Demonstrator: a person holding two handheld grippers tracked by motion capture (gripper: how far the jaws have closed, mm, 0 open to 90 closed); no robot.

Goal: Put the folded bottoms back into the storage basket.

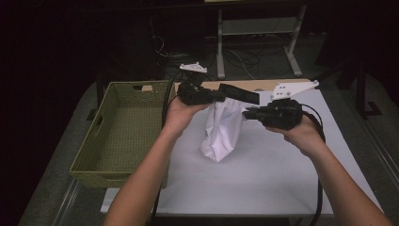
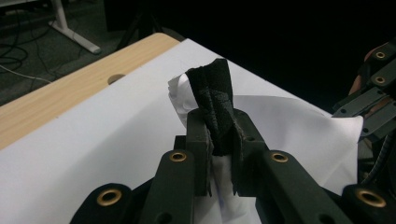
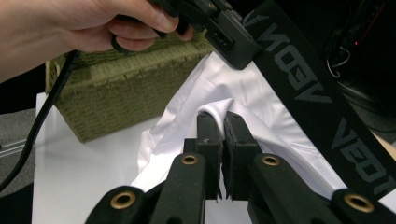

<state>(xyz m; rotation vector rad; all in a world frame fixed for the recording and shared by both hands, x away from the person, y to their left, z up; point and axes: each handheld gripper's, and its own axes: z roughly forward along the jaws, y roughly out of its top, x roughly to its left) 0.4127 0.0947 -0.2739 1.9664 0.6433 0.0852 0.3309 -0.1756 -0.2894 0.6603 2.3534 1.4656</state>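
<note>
Both forearms are reaching in from the near edge, hands raised over the white table cover [image 1: 263, 174]. The left gripper [image 1: 221, 96] is clamping the black lettered waistband [image 1: 239, 93] of a white garment [image 1: 220, 132]; the right gripper [image 1: 248, 113] is pinching a fold of its white fabric. The garment is hanging between them, its lower end touching the cover. A green woven basket [image 1: 123, 136] is sitting at the left, with bare cover lying nearer the person.
</note>
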